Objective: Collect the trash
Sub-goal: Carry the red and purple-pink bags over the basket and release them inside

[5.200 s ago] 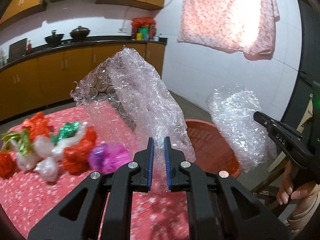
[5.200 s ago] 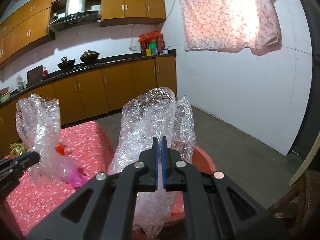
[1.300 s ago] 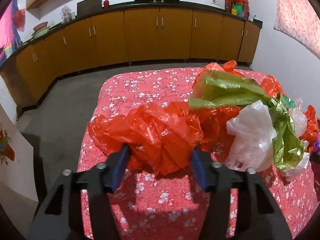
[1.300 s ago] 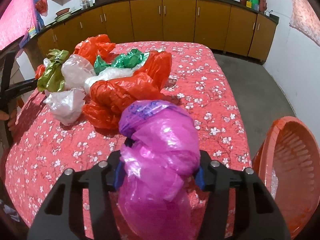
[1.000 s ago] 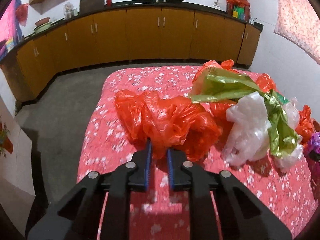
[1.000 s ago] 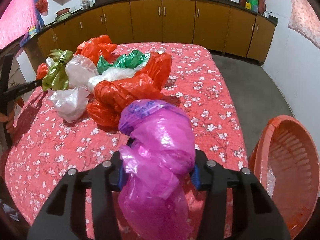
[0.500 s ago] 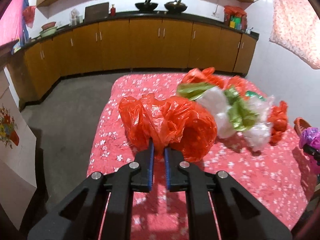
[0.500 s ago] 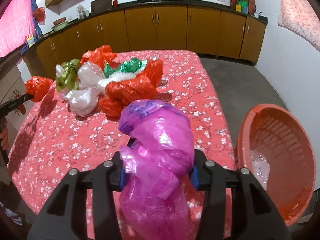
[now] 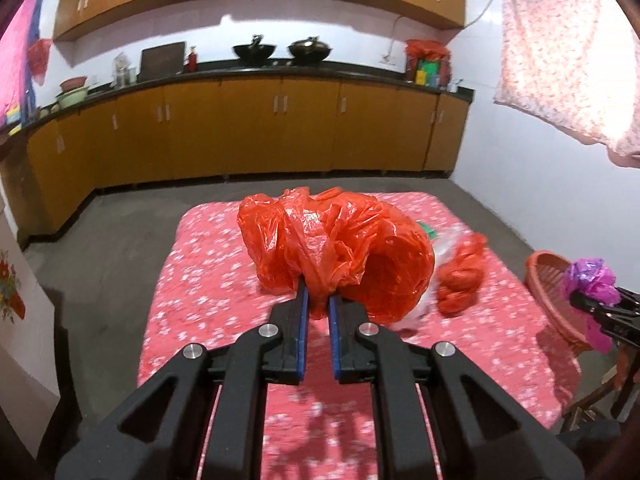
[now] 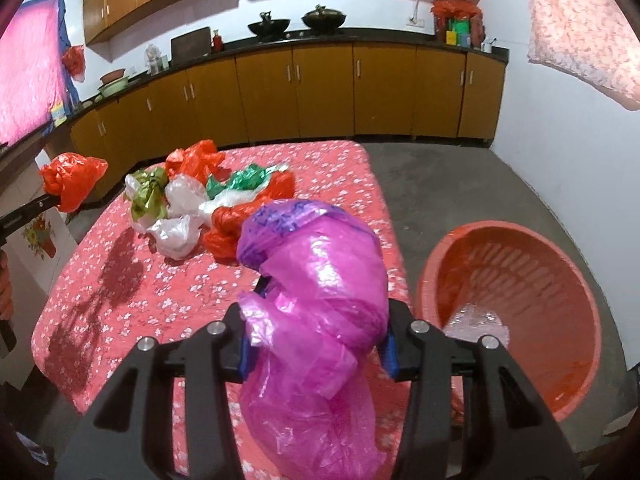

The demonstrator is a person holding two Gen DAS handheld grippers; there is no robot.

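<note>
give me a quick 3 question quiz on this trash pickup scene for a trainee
1. True or false: the left gripper is shut on a green bag.
2. What does the right gripper hold? A) clear bubble wrap B) pink plastic bag C) white bag
3. What lies inside the red basket?

Key
1. False: it is shut on the red plastic bag.
2. B: the pink plastic bag.
3. Crumpled clear plastic at its bottom.
</note>
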